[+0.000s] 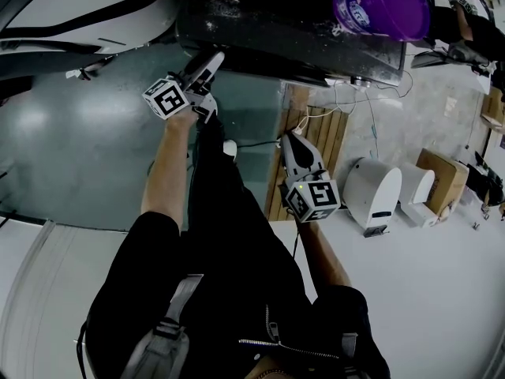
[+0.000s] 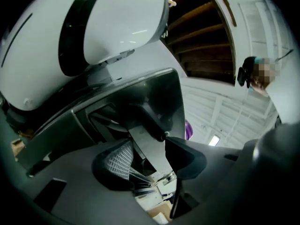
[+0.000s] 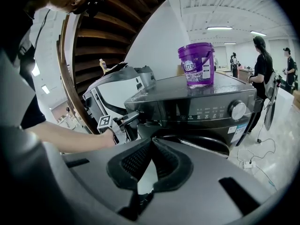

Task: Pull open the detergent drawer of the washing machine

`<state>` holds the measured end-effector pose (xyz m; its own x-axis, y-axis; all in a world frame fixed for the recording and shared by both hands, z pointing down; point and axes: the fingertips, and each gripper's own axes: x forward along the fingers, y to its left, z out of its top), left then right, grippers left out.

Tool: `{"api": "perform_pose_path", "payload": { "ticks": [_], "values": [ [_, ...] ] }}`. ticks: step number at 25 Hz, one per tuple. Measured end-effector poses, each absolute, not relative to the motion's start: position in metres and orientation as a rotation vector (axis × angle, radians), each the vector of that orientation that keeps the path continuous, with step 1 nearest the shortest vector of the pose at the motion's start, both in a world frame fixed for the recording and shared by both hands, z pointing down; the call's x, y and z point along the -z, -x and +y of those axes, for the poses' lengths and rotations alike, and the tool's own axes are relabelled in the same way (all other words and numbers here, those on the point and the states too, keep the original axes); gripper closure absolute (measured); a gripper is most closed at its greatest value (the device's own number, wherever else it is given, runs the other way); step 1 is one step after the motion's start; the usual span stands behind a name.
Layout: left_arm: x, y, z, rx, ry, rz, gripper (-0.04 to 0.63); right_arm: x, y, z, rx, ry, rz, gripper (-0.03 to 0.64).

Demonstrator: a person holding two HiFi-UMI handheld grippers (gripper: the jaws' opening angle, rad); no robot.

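Observation:
The dark washing machine (image 1: pixel 260 30) stands at the top of the head view, and its control panel (image 3: pixel 206 109) shows in the right gripper view. My left gripper (image 1: pixel 215 56) reaches up to the machine's upper left front corner (image 3: pixel 140 109). In the left gripper view the dark drawer front (image 2: pixel 145 93) fills the middle. A grey plate (image 2: pixel 152 151) of it runs down between the pads (image 2: pixel 117 161) of my left gripper (image 2: pixel 149 142), whose jaws stand apart around it. My right gripper (image 1: pixel 290 136) hangs back, lower, with fingertips together and nothing in them (image 3: pixel 152 140).
A purple bucket (image 1: pixel 383 2) sits on the washer's top (image 3: pixel 197 64). A white machine (image 2: pixel 117 22) stands to the left of the washer. A wooden pallet (image 1: pixel 312 133), white appliances (image 1: pixel 371 192) and a cardboard box (image 1: pixel 442 180) lie on the floor. People stand far right (image 3: pixel 262 60).

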<state>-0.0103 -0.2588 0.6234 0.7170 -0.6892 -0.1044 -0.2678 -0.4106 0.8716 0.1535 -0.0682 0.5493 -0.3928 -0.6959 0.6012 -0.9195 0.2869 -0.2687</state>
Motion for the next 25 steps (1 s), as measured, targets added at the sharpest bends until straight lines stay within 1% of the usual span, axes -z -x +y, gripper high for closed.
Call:
{"api": "perform_pose_path", "payload": {
  "ticks": [16,25],
  "values": [
    [-0.615,0.015,-0.262,0.906,-1.795,-0.568,0.385,-0.559,-0.149,-0.053,-0.896,-1.456,-2.171,0.611],
    [-0.614,0.019,-0.260,1.060,-1.752,-0.519,0.425,-0.564,-0.155,-0.045,-0.918,-1.465,-2.138,0.611]
  ]
}}
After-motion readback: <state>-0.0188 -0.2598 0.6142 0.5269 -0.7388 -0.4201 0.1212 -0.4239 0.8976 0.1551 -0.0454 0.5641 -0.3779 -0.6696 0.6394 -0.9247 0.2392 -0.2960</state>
